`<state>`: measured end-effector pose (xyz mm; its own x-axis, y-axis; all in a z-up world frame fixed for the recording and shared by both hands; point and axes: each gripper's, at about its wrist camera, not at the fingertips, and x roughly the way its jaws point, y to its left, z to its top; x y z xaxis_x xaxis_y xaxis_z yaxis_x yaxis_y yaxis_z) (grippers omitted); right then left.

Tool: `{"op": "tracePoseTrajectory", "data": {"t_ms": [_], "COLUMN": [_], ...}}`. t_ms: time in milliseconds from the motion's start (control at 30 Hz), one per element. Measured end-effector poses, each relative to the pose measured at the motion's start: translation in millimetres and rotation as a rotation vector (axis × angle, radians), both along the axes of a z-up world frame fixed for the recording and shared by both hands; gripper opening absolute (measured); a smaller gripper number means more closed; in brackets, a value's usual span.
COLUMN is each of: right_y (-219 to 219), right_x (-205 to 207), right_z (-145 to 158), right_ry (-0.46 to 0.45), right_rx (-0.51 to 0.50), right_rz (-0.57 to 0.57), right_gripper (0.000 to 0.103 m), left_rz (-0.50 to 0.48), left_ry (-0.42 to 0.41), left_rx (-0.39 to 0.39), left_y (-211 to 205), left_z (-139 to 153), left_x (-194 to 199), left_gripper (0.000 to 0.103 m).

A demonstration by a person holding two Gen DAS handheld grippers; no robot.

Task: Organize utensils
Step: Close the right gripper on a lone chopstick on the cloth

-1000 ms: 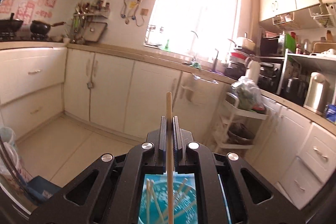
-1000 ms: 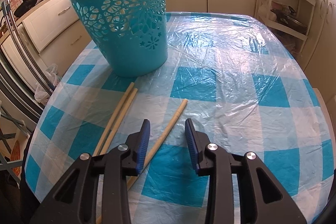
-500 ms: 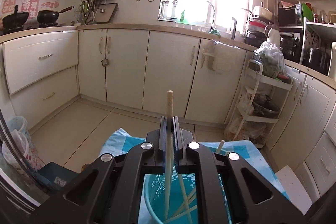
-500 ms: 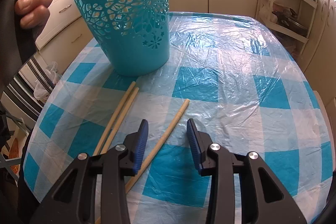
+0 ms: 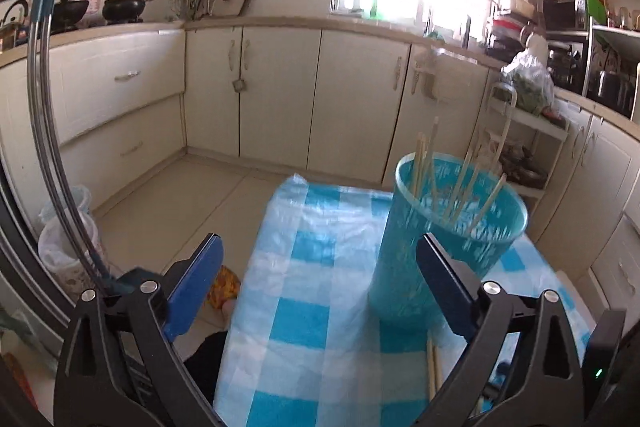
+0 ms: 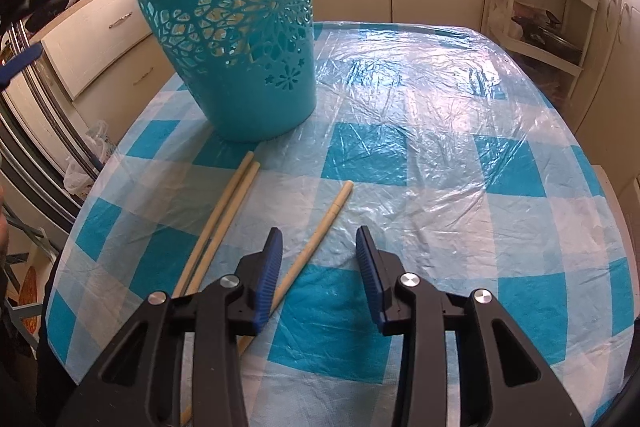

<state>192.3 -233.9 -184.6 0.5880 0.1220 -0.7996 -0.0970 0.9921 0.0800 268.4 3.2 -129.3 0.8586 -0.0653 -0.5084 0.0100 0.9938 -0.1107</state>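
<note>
We hold the left gripper (image 5: pixel 318 277) above the near left part of the table (image 5: pixel 312 267), jaws spread wide with nothing between them. The turquoise basket (image 5: pixel 448 239) stands upright just ahead and to its right, with several chopsticks (image 5: pixel 424 163) leaning inside it, tips above the rim. The table's left edge runs below this gripper; beyond it lies open floor (image 5: pixel 192 203) up to the cream cabinets (image 5: pixel 280 95).

We hold the right gripper (image 6: pixel 319 247) low over the near side of the table (image 6: pixel 440 131), jaws moderately open and empty. A single chopstick (image 6: pixel 320 231) lies flat on the cloth, passing under the left finger (image 6: pixel 269 275) and pointing away toward the basket (image 6: pixel 240 39). Two paired chopsticks (image 6: pixel 224 219) lie side by side, touching, to its left, their far ends just beside the basket base.

The surface is a blue-and-white checked cloth under wrinkled clear plastic. The right and far portions of the table carry no objects in view. A white shelf rack (image 6: pixel 536 23) stands past the far right corner.
</note>
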Motion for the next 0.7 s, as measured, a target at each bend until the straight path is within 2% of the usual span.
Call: {"op": "tracePoseTrajectory", "data": {"t_ms": [67, 167, 333, 367, 433, 500, 633, 700], "right_y": [3, 3, -4, -4, -2, 2, 7, 10], "right_x": [1, 1, 7, 9, 10, 11, 14, 14], "right_z": [1, 6, 8, 7, 2, 1, 2, 2], "right_ry": [0.009, 0.021, 0.059, 0.068, 0.074, 0.064, 0.071, 0.074], "right_rx": [-0.026, -0.020, -0.020, -0.021, -0.042, -0.065, -0.086, -0.092], "right_rz": [0.050, 0.122, 0.096, 0.092, 0.088, 0.098, 0.119, 0.136], "right_gripper": [0.014, 0.006, 0.006, 0.009, 0.022, 0.027, 0.027, 0.016], "left_rz": [-0.014, -0.042, -0.076, -0.083, -0.090, -0.100, -0.111, -0.118], "left_ry": [0.106, 0.203, 0.255, 0.257, 0.244, 0.256, 0.266, 0.267], "left_rx": [-0.009, -0.010, -0.009, -0.006, -0.009, -0.016, -0.016, -0.006], "left_y": [-1, -5, -13, -14, -15, -15, -17, -20], "left_z": [-30, -61, -85, -85, -83, -84, -85, -86], "left_x": [6, 14, 17, 18, 17, 18, 18, 17], "left_gripper": [0.093, 0.093, 0.093, 0.093, 0.095, 0.095, 0.095, 0.095]}}
